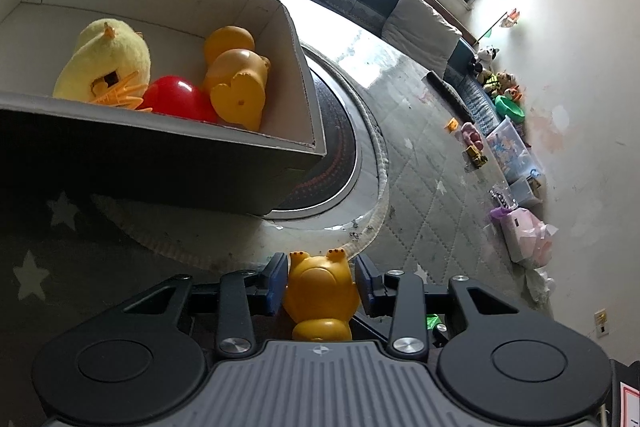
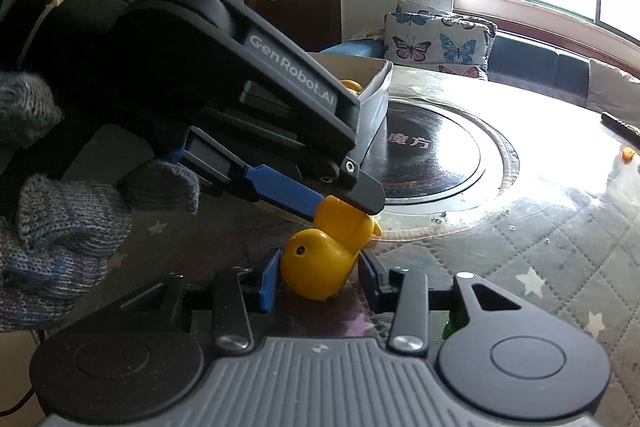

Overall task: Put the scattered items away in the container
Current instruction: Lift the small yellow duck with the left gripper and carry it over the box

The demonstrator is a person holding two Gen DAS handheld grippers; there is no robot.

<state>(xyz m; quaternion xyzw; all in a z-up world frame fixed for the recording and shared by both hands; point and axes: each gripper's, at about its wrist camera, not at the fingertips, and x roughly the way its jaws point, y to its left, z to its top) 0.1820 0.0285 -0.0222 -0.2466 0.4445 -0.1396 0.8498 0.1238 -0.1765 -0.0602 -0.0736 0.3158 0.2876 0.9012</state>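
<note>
A yellow plastic bear toy (image 1: 320,293) sits between the blue pads of my left gripper (image 1: 321,281), which is shut on its body. In the right wrist view the same toy (image 2: 320,263) hangs head down from the left gripper (image 2: 340,201), and its head lies between the fingers of my right gripper (image 2: 318,281), which stand open beside it. The cardboard box (image 1: 308,95) at upper left holds a yellow plush chick (image 1: 106,61), a red ball (image 1: 178,99) and another yellow bear (image 1: 238,83).
The box stands on a round table with a dark turntable (image 2: 432,155) and a quilted cover (image 1: 420,195). A bench with butterfly cushions (image 2: 436,43) runs under the window. Toys and bins (image 1: 512,147) line the far wall. A small orange piece (image 2: 629,154) lies at far right.
</note>
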